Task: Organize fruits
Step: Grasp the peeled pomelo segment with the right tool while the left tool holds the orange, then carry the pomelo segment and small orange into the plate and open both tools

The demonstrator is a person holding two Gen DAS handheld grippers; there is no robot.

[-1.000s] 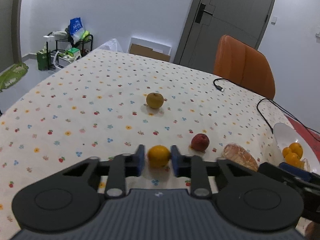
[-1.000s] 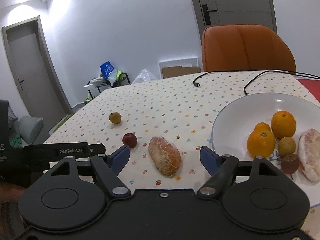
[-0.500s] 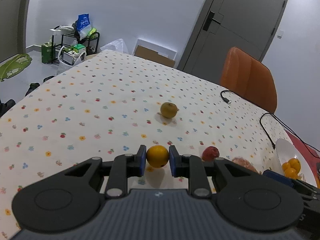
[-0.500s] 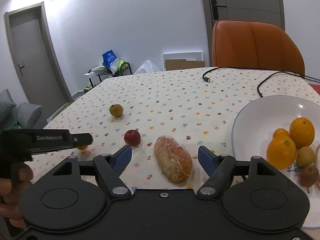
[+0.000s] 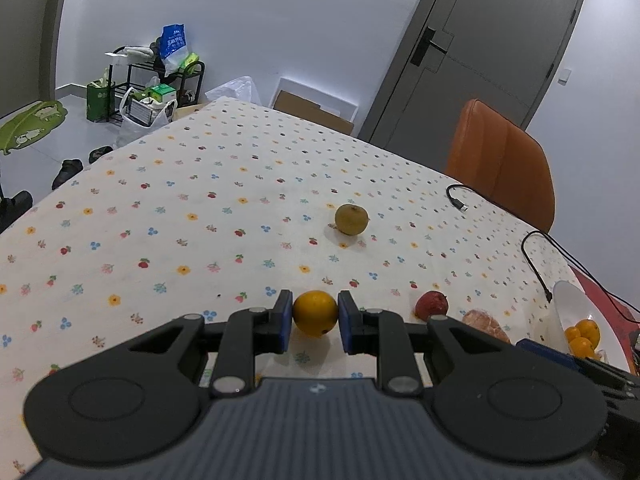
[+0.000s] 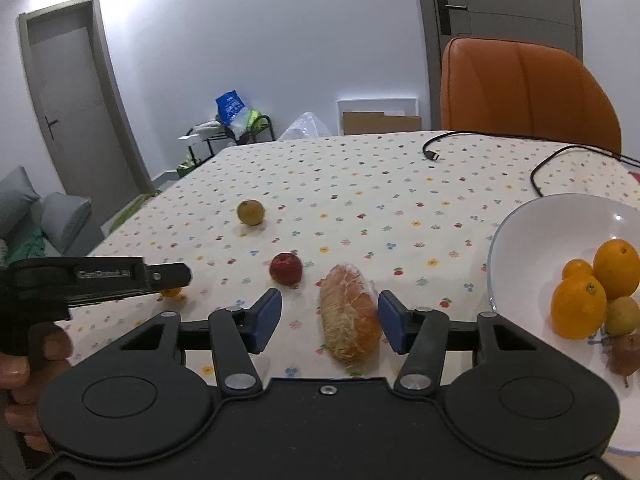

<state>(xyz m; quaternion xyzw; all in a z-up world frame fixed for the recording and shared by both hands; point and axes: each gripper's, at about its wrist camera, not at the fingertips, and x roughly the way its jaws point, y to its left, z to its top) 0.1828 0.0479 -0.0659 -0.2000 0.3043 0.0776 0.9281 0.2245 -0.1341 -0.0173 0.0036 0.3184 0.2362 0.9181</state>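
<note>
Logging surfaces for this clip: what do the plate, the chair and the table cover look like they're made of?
Plate: probably glazed ceramic; white, smooth, with a bright highlight on its rim, though melamine can't be ruled out.
Chair: orange leather or faux leather; soft sheen and stitched vertical panels.
Table cover: likely woven cotton cloth; matte, printed with small flowers and fruit.

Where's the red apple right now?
The apple sits on the tablecloth, just left of the peeled pomelo, ahead of the open right claw. In the left view it lies right of the held orange.
</note>
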